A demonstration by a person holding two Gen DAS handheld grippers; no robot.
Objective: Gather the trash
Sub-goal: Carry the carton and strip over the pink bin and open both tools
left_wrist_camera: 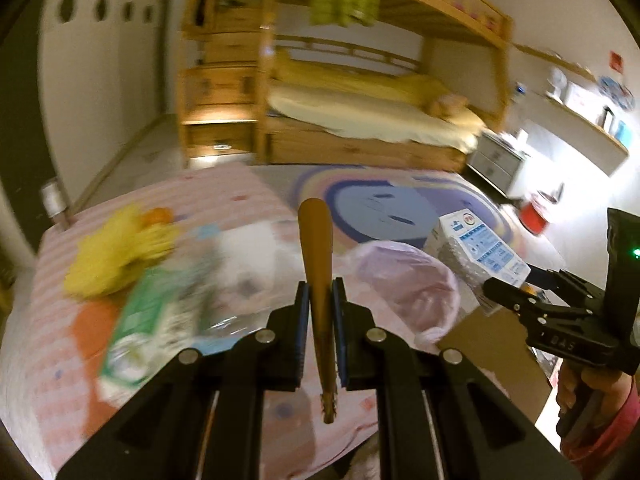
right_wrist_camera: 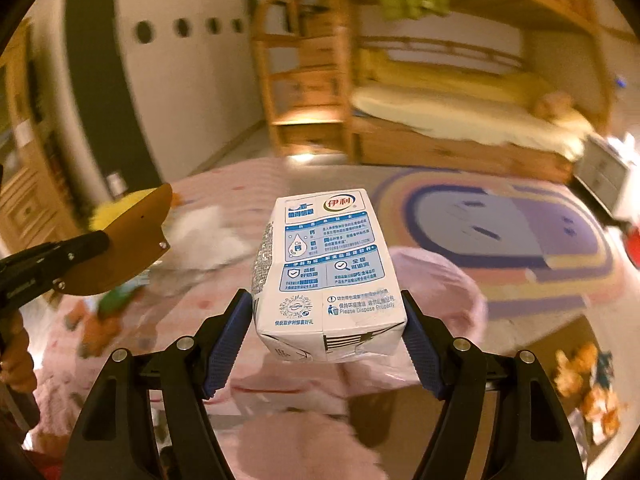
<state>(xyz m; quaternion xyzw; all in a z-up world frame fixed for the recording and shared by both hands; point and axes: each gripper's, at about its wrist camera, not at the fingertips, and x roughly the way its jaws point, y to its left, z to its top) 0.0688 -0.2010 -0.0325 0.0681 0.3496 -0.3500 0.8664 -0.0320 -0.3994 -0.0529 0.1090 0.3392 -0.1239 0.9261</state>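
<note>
Gripping hard on both sides now! The left gripper (left_wrist_camera: 320, 312) has its jaws pinched almost fully together on a thin brown piece of card (left_wrist_camera: 318, 264), seen edge-on from its own camera and broadside, as a flat brown sheet, from the right wrist view (right_wrist_camera: 120, 248). The right gripper (right_wrist_camera: 326, 328) stands wide, blue pads (right_wrist_camera: 226, 344) pressed to both sides of a white-and-blue milk carton (right_wrist_camera: 324, 264), which hangs clear in the air above the bed (left_wrist_camera: 248, 196); the left camera catches that same carton (left_wrist_camera: 476, 252) off to its right, held just over a pink bag (left_wrist_camera: 404, 276).

Down on the pink striped bedcover, near the left edge, lies a yellow fluffy thing (left_wrist_camera: 120, 252), blurred, and just beside it a green-and-white packet (left_wrist_camera: 156, 320), with something white (left_wrist_camera: 248, 260) toward the middle; the blur makes them hard to tell apart. Beyond the far edge of the bed, a blue and purple rug (right_wrist_camera: 500, 236) covers the floor, and a wooden bunk bed (left_wrist_camera: 360, 120) stands against the wall behind it.
</note>
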